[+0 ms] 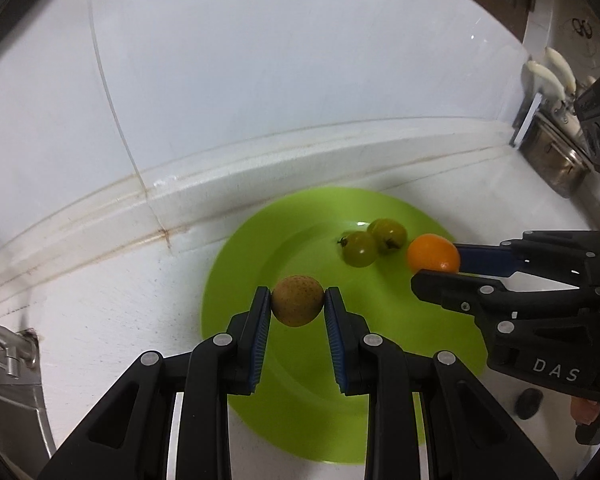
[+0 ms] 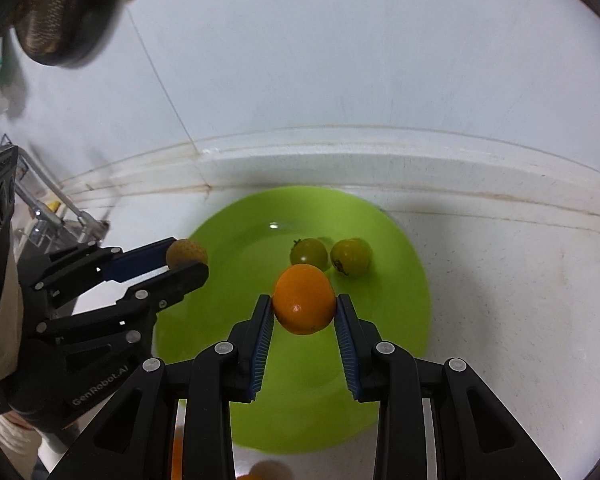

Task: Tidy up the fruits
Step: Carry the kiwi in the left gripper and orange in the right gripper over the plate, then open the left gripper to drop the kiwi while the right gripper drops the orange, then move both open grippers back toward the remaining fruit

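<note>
A lime green plate (image 1: 260,392) (image 2: 396,320) lies on the white counter by the wall. Two green tomatoes (image 1: 360,249) (image 1: 389,234) lie at its far side, also in the right wrist view (image 2: 309,253) (image 2: 350,257). My left gripper (image 1: 297,300) (image 2: 188,261) is shut on a brown speckled round fruit (image 1: 297,300) (image 2: 186,253), held over the plate's left part. My right gripper (image 2: 304,305) (image 1: 436,266) is shut on an orange (image 2: 304,299) (image 1: 433,253), held over the plate's right part.
A white wall ledge (image 1: 300,160) runs behind the plate. A steel pot with white-handled utensils (image 1: 552,148) stands at the far right. Metal fittings (image 1: 12,356) sit at the left. A small dark object (image 1: 529,403) lies on the counter, front right.
</note>
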Demonstrator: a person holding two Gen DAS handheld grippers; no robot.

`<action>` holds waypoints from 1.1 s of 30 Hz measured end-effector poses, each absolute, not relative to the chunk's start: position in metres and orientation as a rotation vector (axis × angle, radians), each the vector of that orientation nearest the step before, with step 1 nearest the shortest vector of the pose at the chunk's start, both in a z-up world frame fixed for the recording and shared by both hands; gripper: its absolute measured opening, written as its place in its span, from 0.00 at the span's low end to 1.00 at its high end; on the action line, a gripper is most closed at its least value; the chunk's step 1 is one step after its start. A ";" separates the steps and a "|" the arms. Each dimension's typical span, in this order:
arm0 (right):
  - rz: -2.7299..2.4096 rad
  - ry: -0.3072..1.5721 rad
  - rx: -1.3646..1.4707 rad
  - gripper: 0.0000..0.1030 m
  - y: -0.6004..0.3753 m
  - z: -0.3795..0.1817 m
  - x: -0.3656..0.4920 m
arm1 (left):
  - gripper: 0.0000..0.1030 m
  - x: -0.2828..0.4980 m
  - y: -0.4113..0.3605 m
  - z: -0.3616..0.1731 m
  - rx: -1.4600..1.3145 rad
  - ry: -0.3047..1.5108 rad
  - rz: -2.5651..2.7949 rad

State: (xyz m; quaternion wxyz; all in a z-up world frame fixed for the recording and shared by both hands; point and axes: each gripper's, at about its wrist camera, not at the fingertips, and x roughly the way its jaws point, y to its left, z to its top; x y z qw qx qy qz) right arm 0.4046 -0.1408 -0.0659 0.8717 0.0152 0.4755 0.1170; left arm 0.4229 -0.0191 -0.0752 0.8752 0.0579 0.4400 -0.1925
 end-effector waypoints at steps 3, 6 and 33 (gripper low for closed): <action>0.239 1.007 0.033 0.32 -0.142 -0.071 0.408 | 0.27 0.427 -0.021 -0.080 0.124 0.932 -0.397; 0.233 1.014 0.032 0.32 -0.144 -0.075 0.410 | 0.29 0.428 -0.022 -0.080 0.128 0.937 -0.395; 0.221 0.726 0.019 0.40 -0.132 0.007 0.278 | 0.70 0.297 0.012 0.011 0.152 0.727 -0.318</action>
